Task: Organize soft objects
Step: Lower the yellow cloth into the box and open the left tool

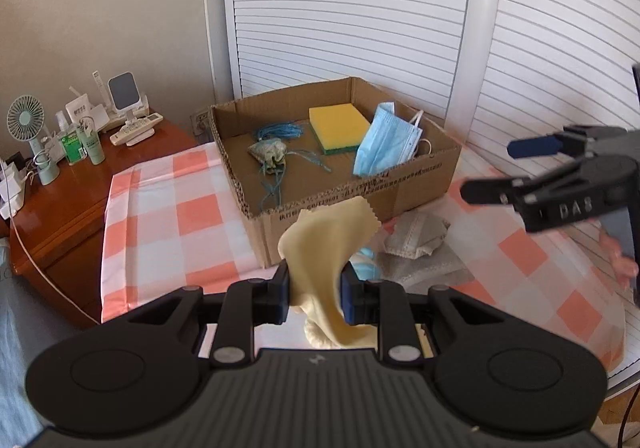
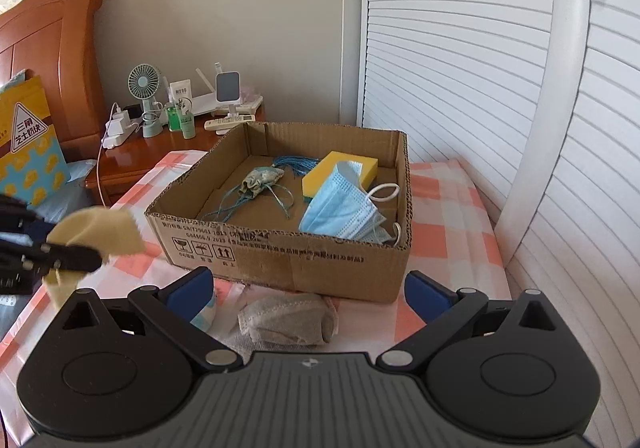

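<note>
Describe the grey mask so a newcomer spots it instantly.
Find the open cardboard box on the checked cloth. Directly in front of its printed wall, outside it, lies the crumpled grey mask. Unlike the blue mask inside the box, it is grey and cupped.

Left wrist view: close behind its jaws, angled down toward the cardboard box [image 1: 344, 167] at 12 o'clock.
Right wrist view: likewise angled down, box [image 2: 288, 260] near, at 12 o'clock.
Shared: box, checked bed cover [image 1: 168, 207], nightstand [image 2: 132, 155] at 10 o'clock.
</note>
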`<state>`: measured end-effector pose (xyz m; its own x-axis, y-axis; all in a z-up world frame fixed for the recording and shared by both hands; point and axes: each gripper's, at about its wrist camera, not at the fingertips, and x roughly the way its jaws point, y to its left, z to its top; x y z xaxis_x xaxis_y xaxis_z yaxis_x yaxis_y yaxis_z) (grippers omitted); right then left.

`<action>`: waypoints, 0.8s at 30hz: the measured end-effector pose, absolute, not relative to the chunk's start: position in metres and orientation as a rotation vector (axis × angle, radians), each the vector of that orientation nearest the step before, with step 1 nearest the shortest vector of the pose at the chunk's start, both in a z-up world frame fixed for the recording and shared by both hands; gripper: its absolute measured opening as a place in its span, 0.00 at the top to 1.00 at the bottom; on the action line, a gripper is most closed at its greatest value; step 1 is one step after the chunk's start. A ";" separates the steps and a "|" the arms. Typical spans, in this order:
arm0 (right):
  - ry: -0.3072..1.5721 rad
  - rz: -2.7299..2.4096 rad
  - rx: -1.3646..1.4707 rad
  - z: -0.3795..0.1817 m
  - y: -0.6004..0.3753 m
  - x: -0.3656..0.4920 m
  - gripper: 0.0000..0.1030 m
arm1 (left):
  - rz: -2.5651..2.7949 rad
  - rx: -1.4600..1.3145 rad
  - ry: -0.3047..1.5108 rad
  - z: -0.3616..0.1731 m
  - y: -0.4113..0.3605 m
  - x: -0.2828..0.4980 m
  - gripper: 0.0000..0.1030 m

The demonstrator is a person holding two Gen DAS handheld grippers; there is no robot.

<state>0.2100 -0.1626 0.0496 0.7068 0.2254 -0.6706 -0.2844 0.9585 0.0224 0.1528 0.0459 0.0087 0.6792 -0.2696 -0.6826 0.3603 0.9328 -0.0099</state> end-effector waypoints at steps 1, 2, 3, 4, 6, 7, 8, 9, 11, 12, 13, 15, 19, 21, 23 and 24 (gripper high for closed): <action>0.734 0.275 -0.088 0.049 -0.164 0.206 0.00 | -0.359 0.134 0.741 0.012 0.044 0.158 0.78; 0.733 0.268 -0.089 0.049 -0.165 0.203 0.00 | -0.362 0.139 0.736 0.015 0.042 0.164 0.78; 0.732 0.259 -0.086 0.048 -0.168 0.200 0.00 | -0.364 0.148 0.728 0.019 0.040 0.171 0.78; 0.730 0.255 -0.082 0.048 -0.169 0.197 0.00 | -0.365 0.157 0.721 0.023 0.037 0.178 0.78; 0.729 0.247 -0.069 0.047 -0.173 0.193 0.00 | -0.364 0.172 0.707 0.031 0.031 0.194 0.78; 0.731 0.242 -0.061 0.047 -0.175 0.192 0.00 | -0.366 0.180 0.701 0.034 0.028 0.201 0.78; 0.734 0.237 -0.057 0.046 -0.177 0.191 0.00 | -0.364 0.185 0.693 0.038 0.024 0.210 0.78; 0.739 0.229 -0.057 0.044 -0.178 0.190 0.00 | -0.361 0.190 0.688 0.041 0.021 0.218 0.78; 0.748 0.213 -0.053 0.040 -0.180 0.188 0.00 | -0.356 0.196 0.678 0.045 0.014 0.234 0.76; 0.754 0.211 -0.049 0.038 -0.182 0.187 0.00 | -0.350 0.199 0.674 0.047 0.011 0.241 0.71; 0.761 0.208 -0.044 0.036 -0.183 0.187 0.00 | -0.342 0.205 0.672 0.047 0.008 0.248 0.66; 0.768 0.199 -0.038 0.033 -0.186 0.185 0.00 | -0.308 0.210 0.658 0.046 0.004 0.261 0.21; 0.770 0.172 -0.034 0.031 -0.189 0.185 0.00 | -0.263 0.202 0.648 0.039 0.001 0.273 0.09; 0.774 0.169 -0.029 0.031 -0.190 0.185 0.00 | -0.253 0.210 0.639 0.036 0.001 0.270 0.09; 0.773 0.166 -0.025 0.031 -0.190 0.184 0.00 | -0.262 0.212 0.658 0.034 0.001 0.264 0.08; 0.772 0.165 -0.021 0.031 -0.190 0.183 0.00 | -0.263 0.218 0.657 0.034 0.001 0.259 0.07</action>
<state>0.1826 -0.1895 0.0311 0.7042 0.1409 -0.6959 -0.1563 0.9868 0.0417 0.2589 0.0012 0.0340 0.7607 -0.1713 -0.6261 0.3083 0.9442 0.1163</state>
